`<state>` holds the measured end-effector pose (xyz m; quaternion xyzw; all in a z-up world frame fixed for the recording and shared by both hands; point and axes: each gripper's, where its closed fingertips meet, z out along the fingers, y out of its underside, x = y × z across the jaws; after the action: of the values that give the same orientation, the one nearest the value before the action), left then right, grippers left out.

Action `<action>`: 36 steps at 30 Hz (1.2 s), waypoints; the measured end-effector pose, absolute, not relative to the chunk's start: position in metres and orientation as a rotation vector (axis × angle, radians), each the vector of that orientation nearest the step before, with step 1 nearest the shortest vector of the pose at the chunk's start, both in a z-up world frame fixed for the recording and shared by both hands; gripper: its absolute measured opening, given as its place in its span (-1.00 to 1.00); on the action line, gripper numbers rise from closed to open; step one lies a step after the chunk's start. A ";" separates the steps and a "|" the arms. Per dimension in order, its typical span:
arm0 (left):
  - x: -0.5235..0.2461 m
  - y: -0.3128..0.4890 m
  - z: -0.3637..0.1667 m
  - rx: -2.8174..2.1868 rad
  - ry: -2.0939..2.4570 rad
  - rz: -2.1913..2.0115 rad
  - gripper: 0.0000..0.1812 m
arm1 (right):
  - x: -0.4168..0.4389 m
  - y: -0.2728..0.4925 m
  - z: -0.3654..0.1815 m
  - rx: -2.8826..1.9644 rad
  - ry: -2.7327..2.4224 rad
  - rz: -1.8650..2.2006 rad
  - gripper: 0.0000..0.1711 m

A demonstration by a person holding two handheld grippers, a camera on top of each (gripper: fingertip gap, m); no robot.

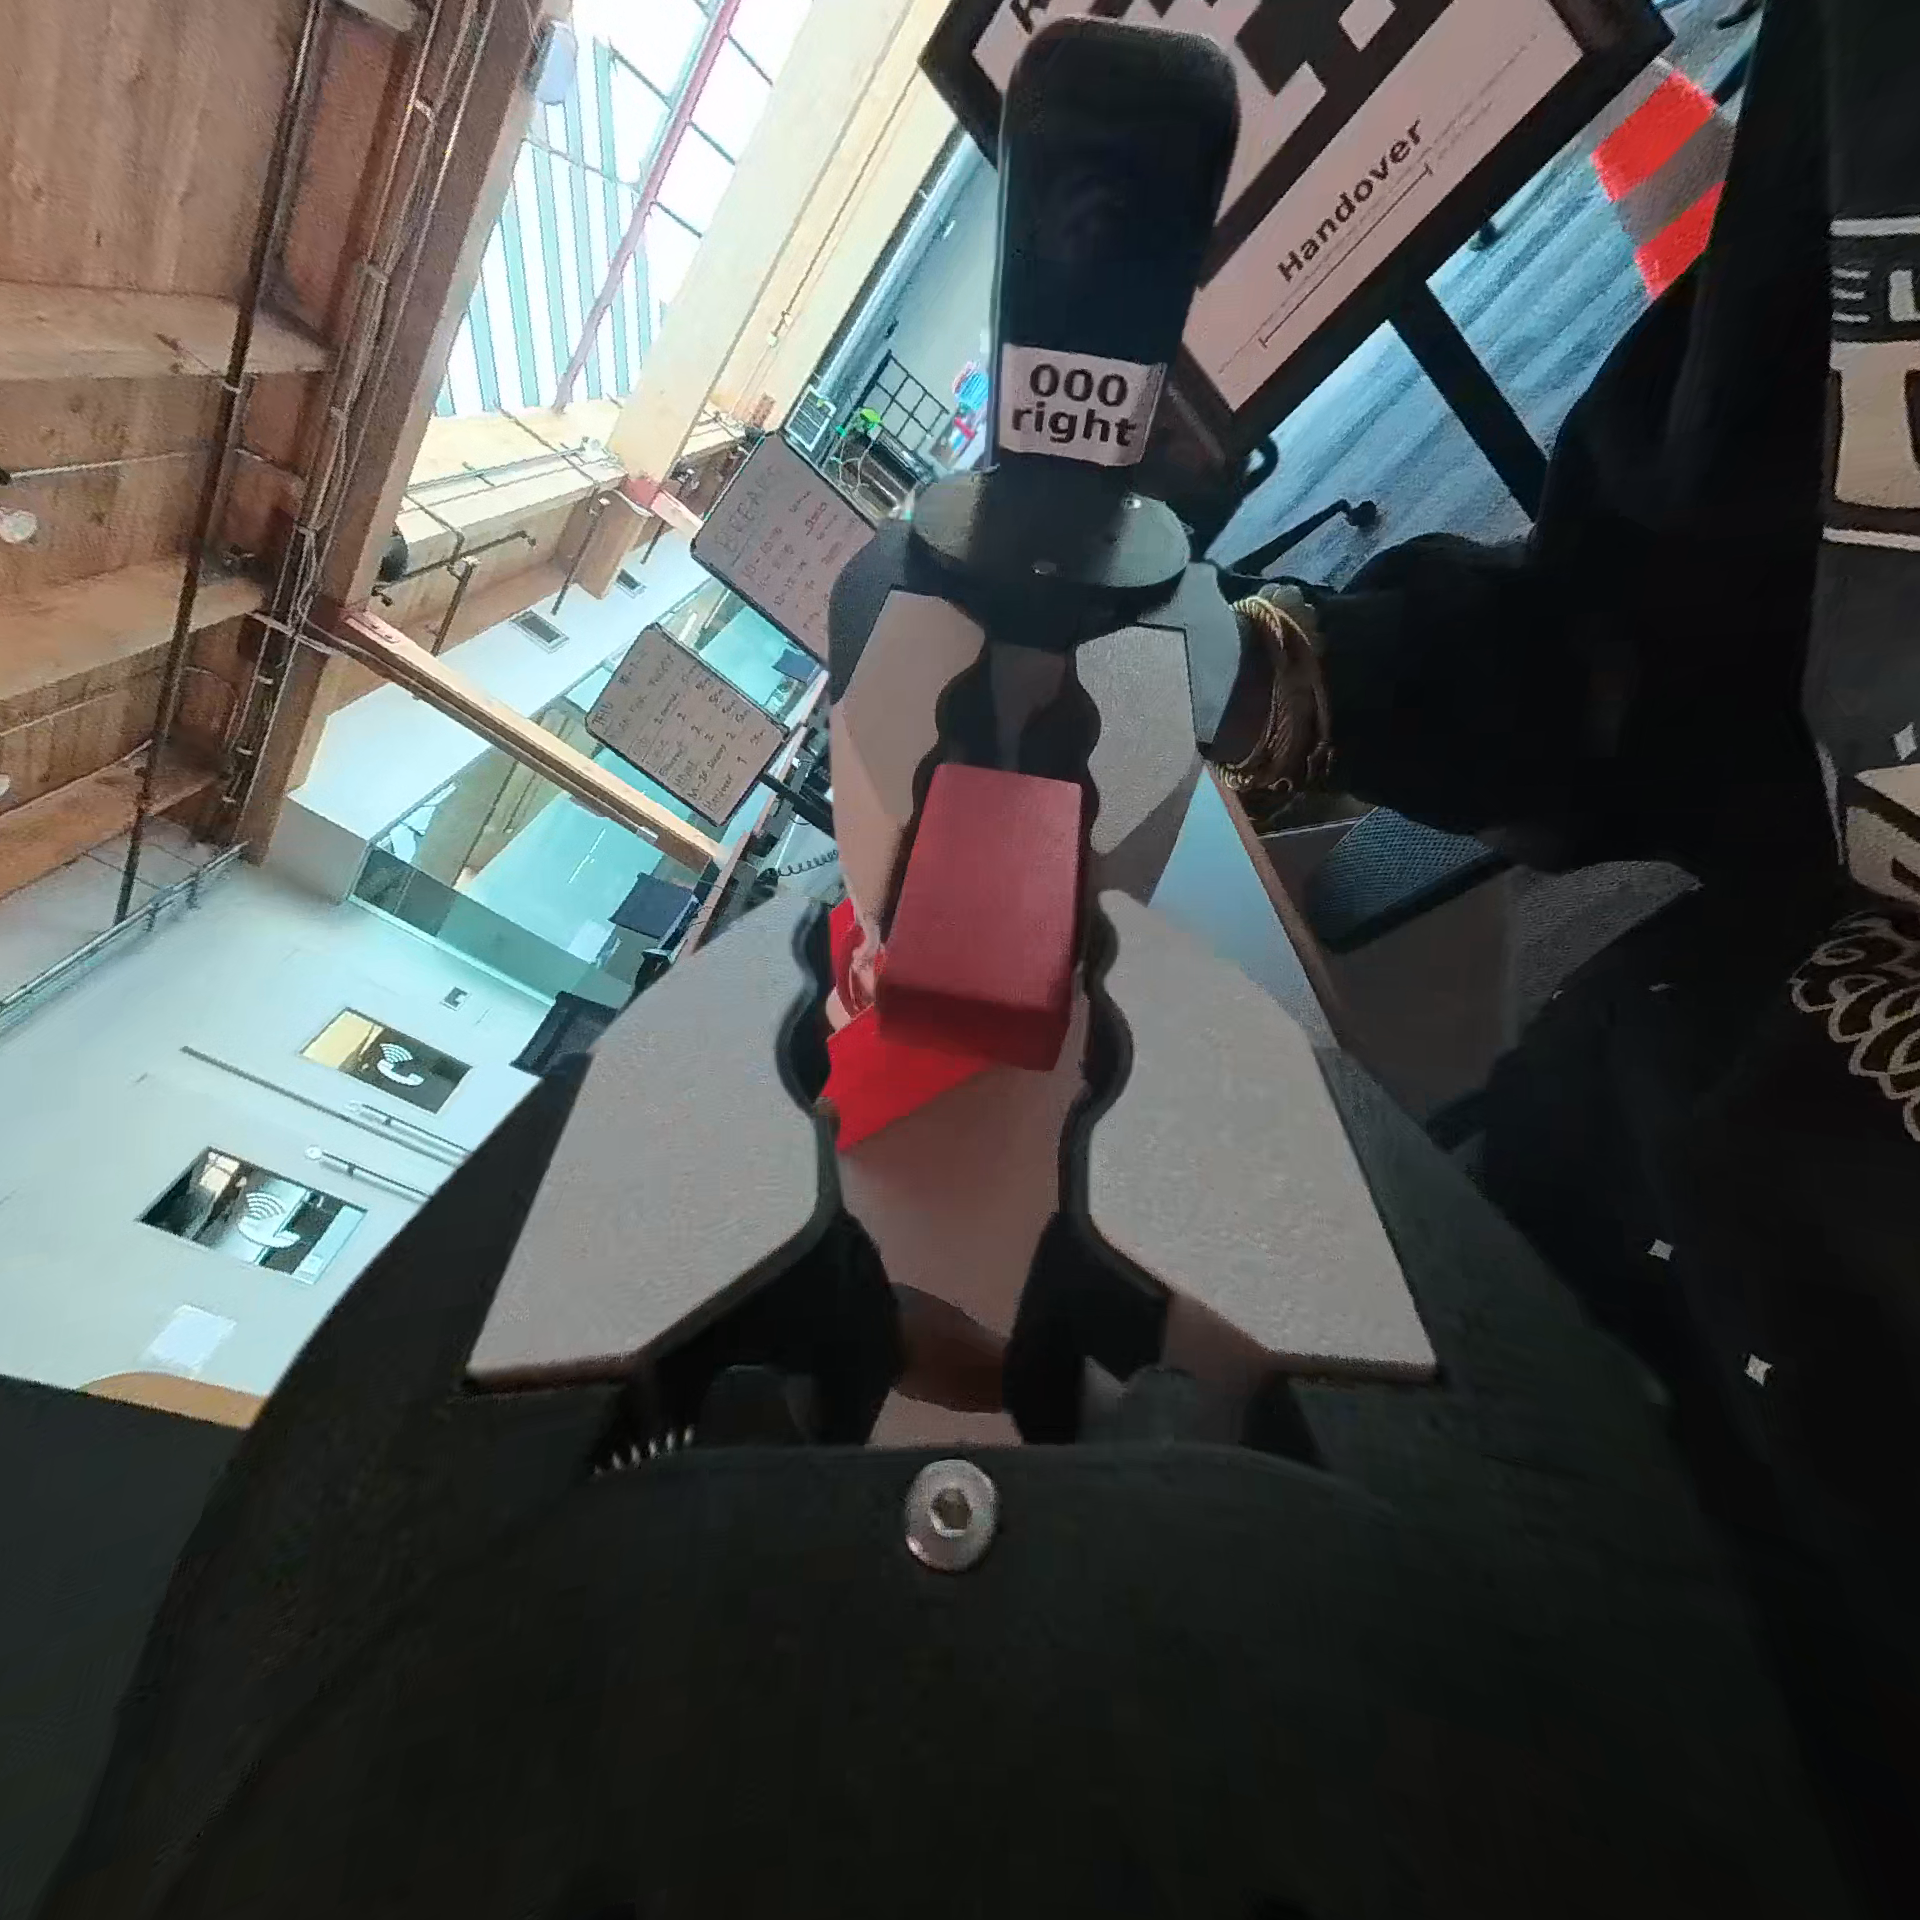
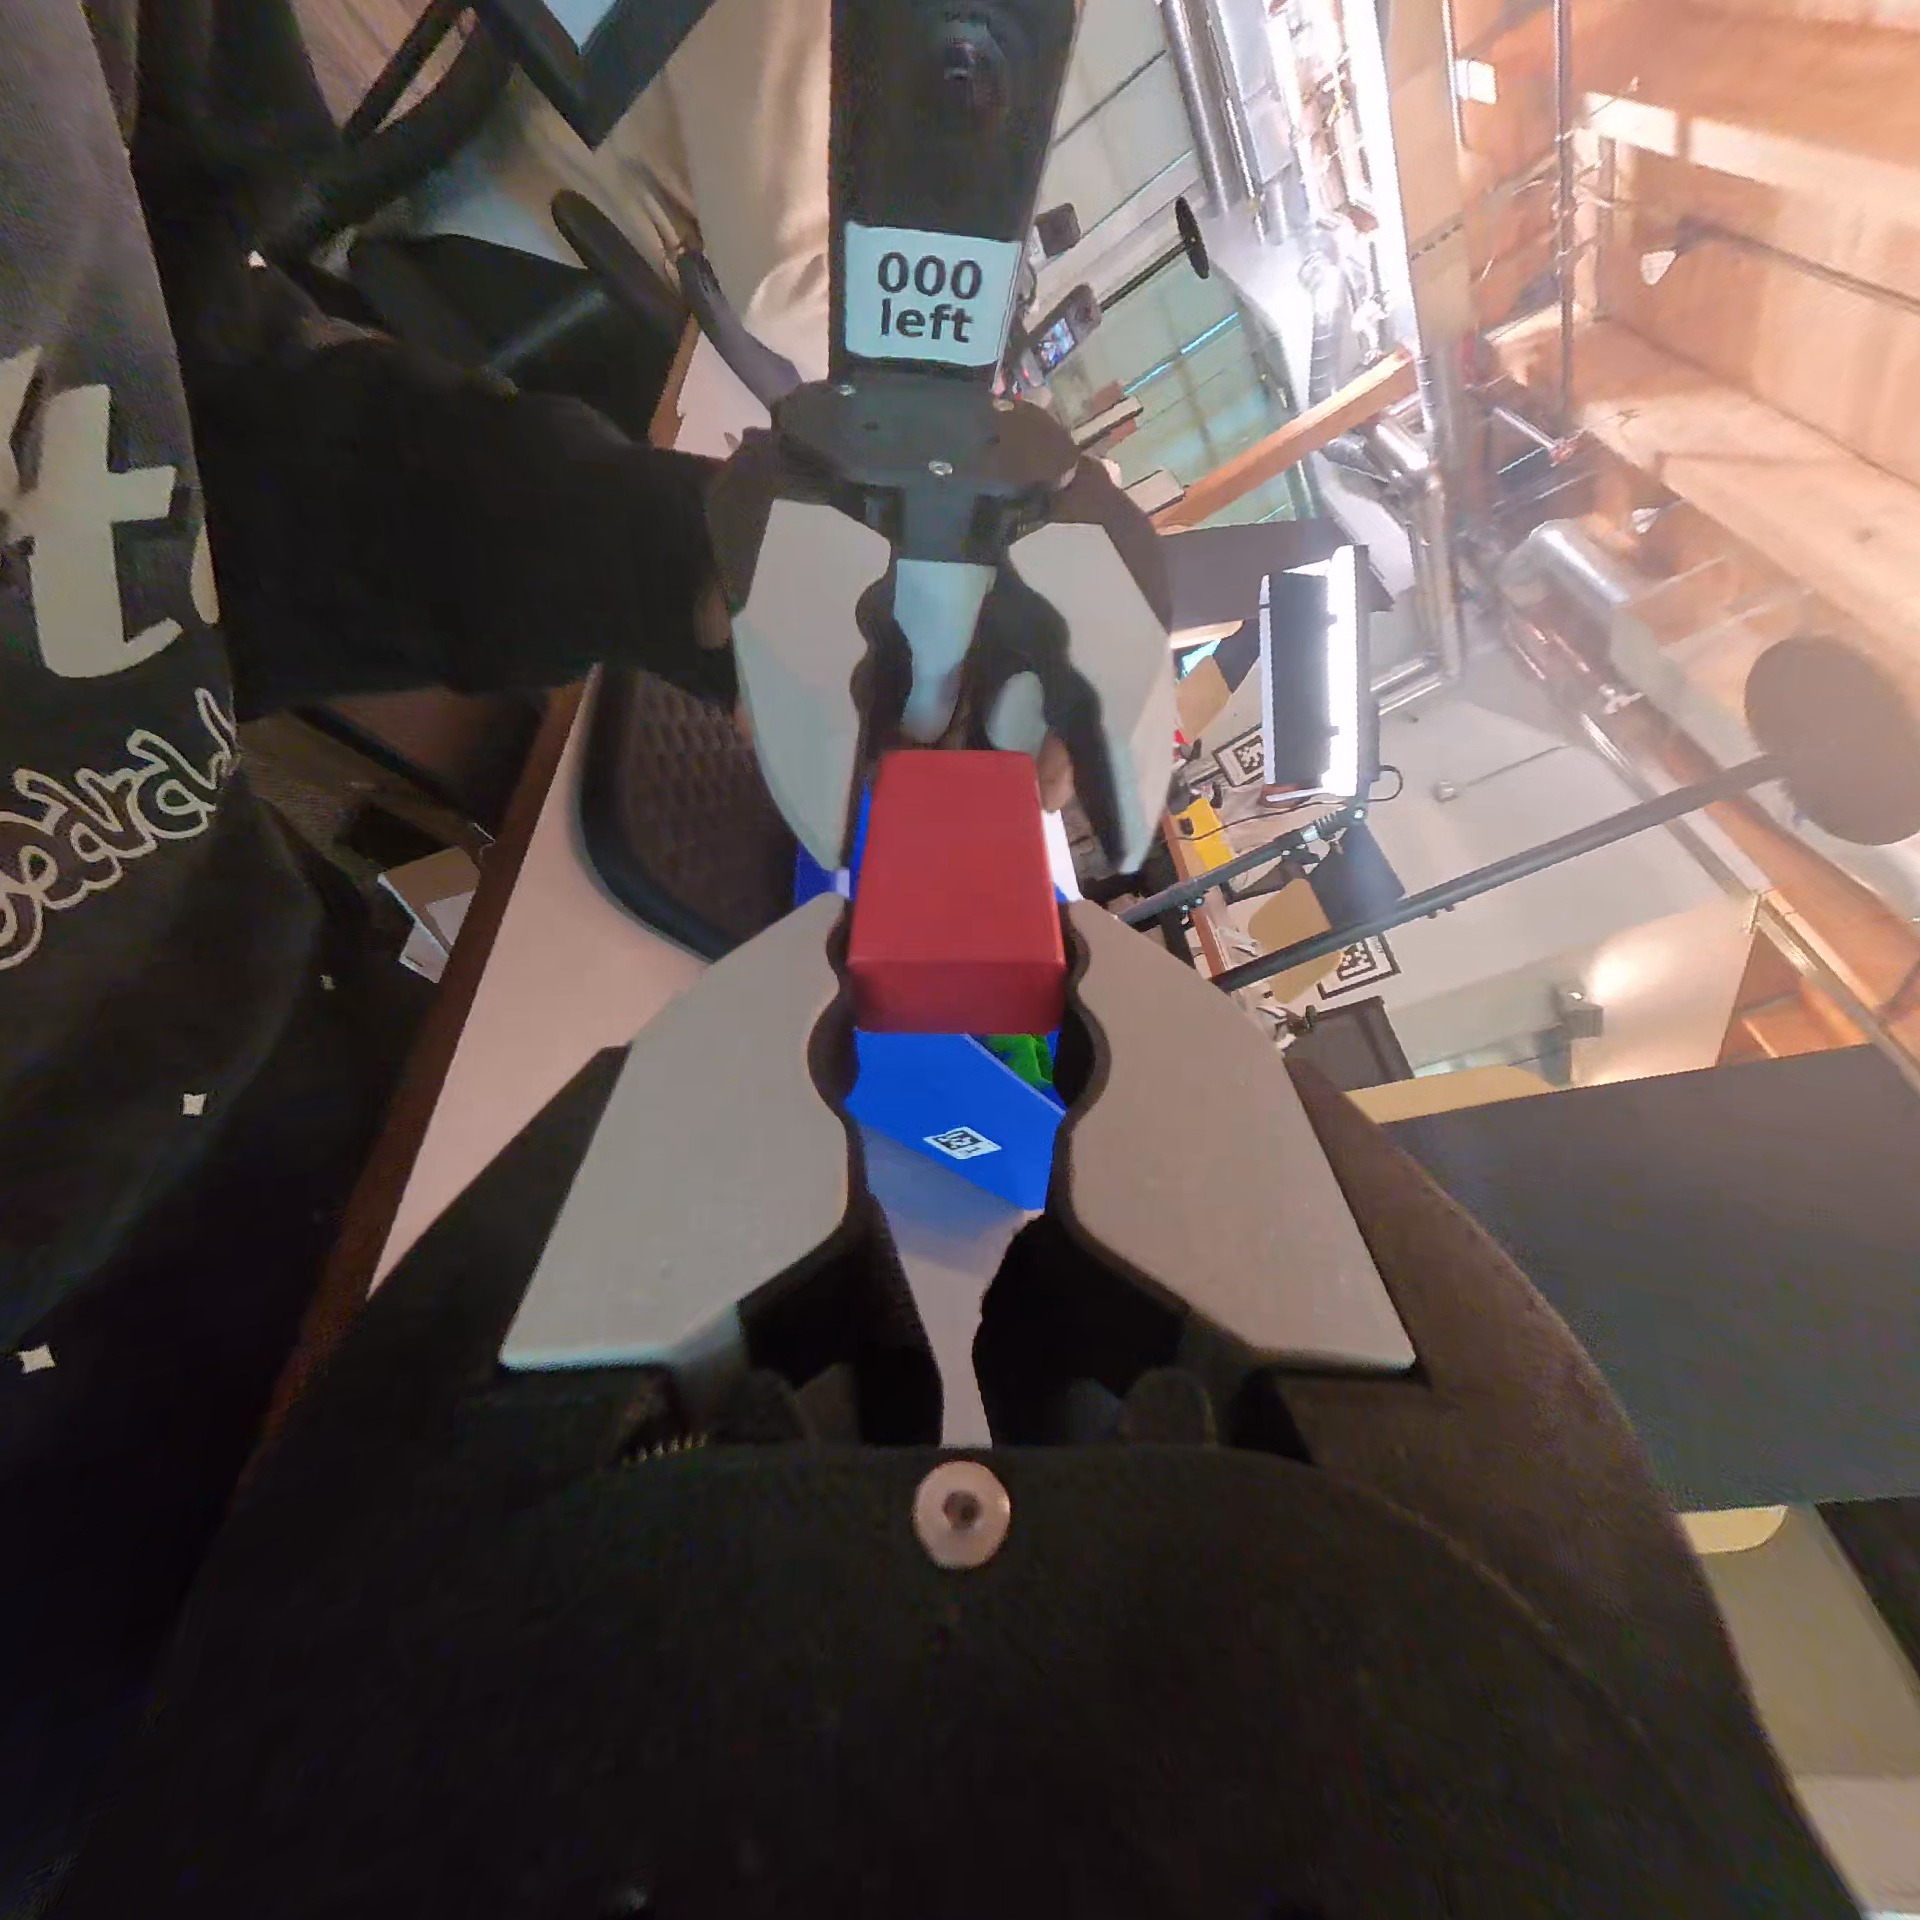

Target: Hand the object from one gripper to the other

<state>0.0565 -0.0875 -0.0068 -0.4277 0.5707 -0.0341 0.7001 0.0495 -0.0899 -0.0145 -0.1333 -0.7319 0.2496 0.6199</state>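
In the left wrist view, a red block is seen in the air between two grippers that face each other tip to tip. The near end of the block is pinched by the fingertips of the left gripper. Its far end lies between the fingers of the right gripper; the right finger seems to touch it, but on the left side a small gap may be there, so the grip cannot be told from here. Under the block, a red box is partly hidden by the left finger. Behind the right gripper, a gloved hand with bracelets and a white table are seen.

In the right wrist view, the same red block is squeezed between the tips of the right gripper. The left gripper is seen at the far end, with its fingers at both sides of the block. Below, a blue box with something green inside is partly covered by the block and the fingers. At the left, a dark glove holds the left gripper, above the edge of a white table.
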 end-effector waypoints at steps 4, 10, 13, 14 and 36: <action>0.056 -0.088 -0.011 -0.972 1.296 -0.078 -0.61 | 0.052 -0.092 -0.012 -0.311 -1.681 0.607 -0.59; 0.054 -0.089 -0.014 -1.057 1.311 -0.121 -0.62 | 0.051 -0.095 -0.011 -0.302 -1.673 0.648 -0.59; 0.050 -0.092 -0.011 -1.127 1.265 -0.275 -0.62 | 0.054 -0.092 0.001 -0.202 -1.556 0.535 -0.42; 0.049 -0.093 -0.009 -1.152 1.247 -0.341 -0.62 | 0.056 -0.093 0.005 -0.132 -1.509 0.459 -0.39; 0.051 -0.084 -0.014 -0.991 1.305 -0.081 -0.78 | 0.052 -0.093 -0.009 -0.259 -1.650 0.558 -0.80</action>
<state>0.0507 -0.0843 -0.0139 -0.4417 0.5816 -0.0363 0.6821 0.0518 -0.0927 -0.0086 -0.1136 -0.7226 0.2444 0.6365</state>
